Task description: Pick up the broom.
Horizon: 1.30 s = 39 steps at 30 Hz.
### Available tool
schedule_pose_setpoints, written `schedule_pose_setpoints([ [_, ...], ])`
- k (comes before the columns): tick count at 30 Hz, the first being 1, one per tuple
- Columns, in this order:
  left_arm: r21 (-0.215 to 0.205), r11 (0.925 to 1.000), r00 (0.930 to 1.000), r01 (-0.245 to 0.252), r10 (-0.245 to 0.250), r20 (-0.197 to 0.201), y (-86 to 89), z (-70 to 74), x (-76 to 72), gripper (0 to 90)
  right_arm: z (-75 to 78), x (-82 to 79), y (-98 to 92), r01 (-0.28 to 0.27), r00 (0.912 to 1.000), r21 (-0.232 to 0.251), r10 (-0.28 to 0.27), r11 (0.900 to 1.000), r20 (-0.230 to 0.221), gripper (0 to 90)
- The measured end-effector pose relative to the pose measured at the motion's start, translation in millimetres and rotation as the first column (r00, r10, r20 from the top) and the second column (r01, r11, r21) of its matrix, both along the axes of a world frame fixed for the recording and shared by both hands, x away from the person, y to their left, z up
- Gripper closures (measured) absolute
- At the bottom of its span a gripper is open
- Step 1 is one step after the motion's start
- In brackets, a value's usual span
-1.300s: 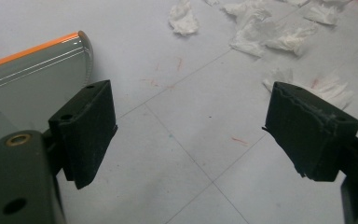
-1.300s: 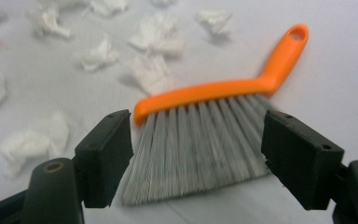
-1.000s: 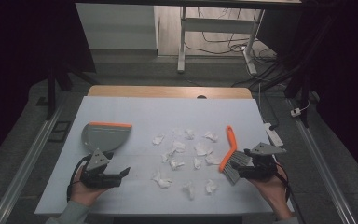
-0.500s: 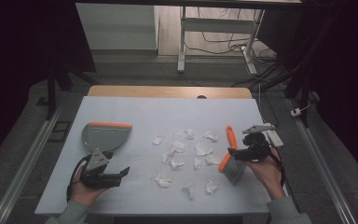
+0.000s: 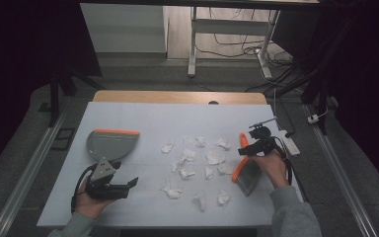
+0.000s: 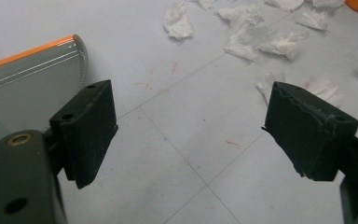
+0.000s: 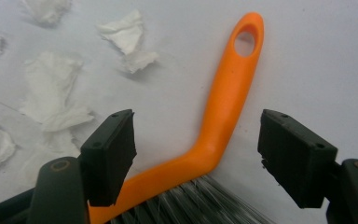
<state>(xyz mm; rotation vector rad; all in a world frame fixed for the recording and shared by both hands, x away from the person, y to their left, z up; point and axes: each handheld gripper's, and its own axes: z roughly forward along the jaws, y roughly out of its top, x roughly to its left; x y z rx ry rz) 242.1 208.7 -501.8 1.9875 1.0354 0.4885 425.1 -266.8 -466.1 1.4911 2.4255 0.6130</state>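
Hovering my right gripper [image 7: 196,154] over the brush [image 7: 223,107], jaws apart and just now closing a little.

The orange handle passes between my right jaws, neither pad pressing it; the brush lies flat at the right of the table [image 5: 143,118], bristles toward me, beside the scattered paper scraps [image 5: 187,158]. My left gripper [image 5: 128,183] sits low near the front left, jaws wide with nothing between them, just short of the grey dustpan [image 5: 111,144] with its orange edge.

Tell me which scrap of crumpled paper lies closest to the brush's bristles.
The paper scrap just left of the brush, beside its orange base, at the right edge of the cluster. The other scraps lie farther left or nearer the table's front edge.
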Motion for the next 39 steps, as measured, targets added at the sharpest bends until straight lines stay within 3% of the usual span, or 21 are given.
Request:
schedule_pose_setpoints([
  [14, -0.01, 0.9998, 0.9998, 0.016, -0.015, 0.012, -2.8, 2.5, -2.7, 17.1, -14.4, 14.1, -0.5, 0.07, 0.9943, -0.081, -0.076, 0.994, -0.074, 33.8],
  [27, -0.003, 0.9996, 0.9995, 0.03, -0.03, 0.013, -4.1, 2.4, -4.3, 17.2, -25.7, 19.0, 9.8, 0.09, 0.9872, -0.146, -0.107, 0.985, -0.118, 44.8],
  [34, 0.0, 0.9991, 0.9991, 0.041, -0.041, 0.012, -6.0, 2.5, -4.8, 17.2, -23.7, 18.8, 13.3, 0.123, 0.9802, -0.16, -0.145, 0.979, -0.134, 60.4],
  [39, -0.003, 0.9992, 0.9991, 0.041, -0.041, 0.011, -5.2, 2.7, -5.1, 17.2, -23.5, 17.4, 17.7, 0.162, 0.9736, -0.172, -0.185, 0.972, -0.133, 65.4],
])
